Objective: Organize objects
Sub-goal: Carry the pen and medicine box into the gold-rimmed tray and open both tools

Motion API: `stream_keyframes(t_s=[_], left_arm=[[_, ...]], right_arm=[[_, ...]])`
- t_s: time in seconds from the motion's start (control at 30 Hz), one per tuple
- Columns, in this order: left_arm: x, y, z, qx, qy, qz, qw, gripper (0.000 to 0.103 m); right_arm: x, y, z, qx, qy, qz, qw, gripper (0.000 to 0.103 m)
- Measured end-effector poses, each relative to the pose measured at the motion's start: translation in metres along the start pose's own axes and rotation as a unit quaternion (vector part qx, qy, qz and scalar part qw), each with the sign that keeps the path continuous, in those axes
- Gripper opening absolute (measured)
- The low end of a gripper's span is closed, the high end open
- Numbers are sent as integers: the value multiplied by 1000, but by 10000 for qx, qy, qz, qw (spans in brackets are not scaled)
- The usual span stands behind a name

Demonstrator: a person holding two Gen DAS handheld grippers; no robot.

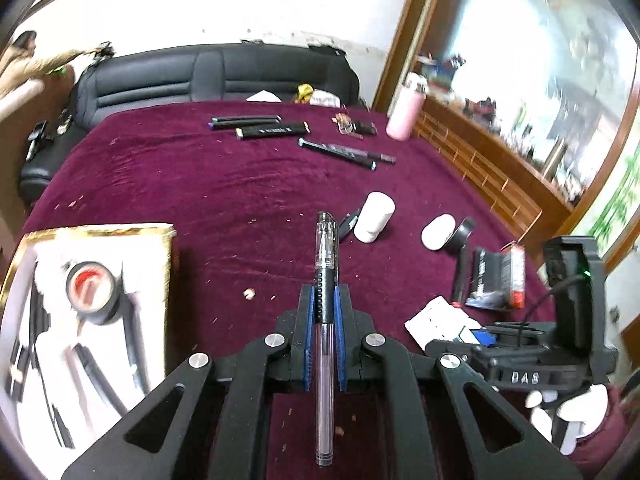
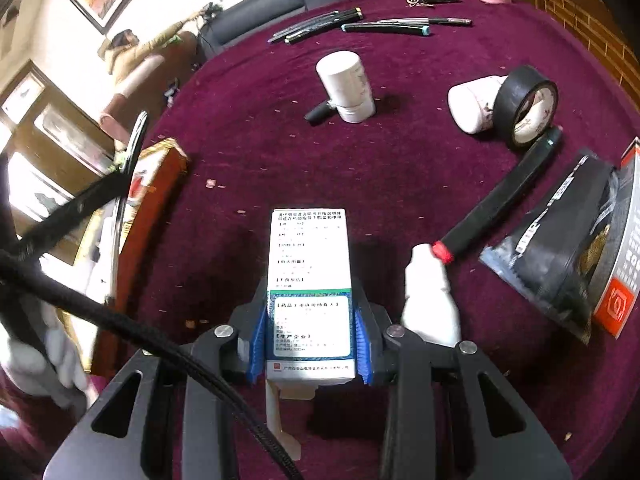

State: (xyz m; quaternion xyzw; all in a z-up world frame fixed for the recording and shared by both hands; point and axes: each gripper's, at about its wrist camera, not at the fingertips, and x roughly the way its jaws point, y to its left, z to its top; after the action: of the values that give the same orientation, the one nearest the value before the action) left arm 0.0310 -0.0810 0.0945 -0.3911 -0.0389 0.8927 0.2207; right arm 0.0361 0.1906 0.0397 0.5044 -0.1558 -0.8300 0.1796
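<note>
Left gripper (image 1: 323, 300) was pinching a clear pen (image 1: 325, 320) at its black grip section, cap forward, pen lined up along the fingers and held above the maroon tablecloth (image 1: 180, 184). Right gripper (image 2: 308, 336) was clamped on a white medicine box (image 2: 310, 280), also lifted off the cloth.

Gold-rimmed tray (image 1: 96, 229) sat just left of the pen, already holding a tape roll (image 1: 91, 289) and dark pens. Judgement: the pen goes there.

To do it well: swing left and clear the raised rim before lowering. Lay the pen parallel to the pens in the tray, beside the roll and not on it. Release low so it doesn't roll. Keep the box hand well apart; its cable (image 2: 120, 320) crosses toward the tray side.
</note>
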Motion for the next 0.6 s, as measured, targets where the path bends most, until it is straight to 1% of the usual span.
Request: stream_keyframes(t_s=[0.07, 0.1, 0.17, 0.23, 0.27, 0.33, 0.4, 0.5, 0.6], left_arm=[[-19, 12, -6, -143, -142, -28, 9998, 7], [-27, 19, -10, -197, -193, -9, 9996, 7], [-48, 38, -19, -420, -329, 81, 9985, 7], [-68, 62, -28, -645, -475, 283, 9964, 7], [-75, 72, -33, -760, -517, 326, 9952, 7], [-90, 93, -46, -1009, -619, 438, 9920, 7], [-100, 116, -57, -1258, -670, 568, 9882, 7], [-110, 144, -73, -1477, -677, 775, 9837, 7], [-110, 168, -81, -1444, -541, 981, 9831, 7]], right_arm=[[-3, 6, -1, 98, 23, 373, 9993, 33], [-6, 15, 1, 98, 72, 632, 9979, 33], [-5, 33, 0, 22, 131, 864, 9962, 33], [0, 58, 4, -137, 245, 1102, 9935, 33], [4, 67, 6, -153, 300, 1231, 9918, 33], [15, 90, 11, -73, 486, 1724, 9838, 33], [35, 111, 16, -3, 709, 2037, 9765, 34], [65, 147, 16, -90, 958, 2128, 9723, 34], [99, 186, 19, -202, 1196, 2093, 9703, 34]])
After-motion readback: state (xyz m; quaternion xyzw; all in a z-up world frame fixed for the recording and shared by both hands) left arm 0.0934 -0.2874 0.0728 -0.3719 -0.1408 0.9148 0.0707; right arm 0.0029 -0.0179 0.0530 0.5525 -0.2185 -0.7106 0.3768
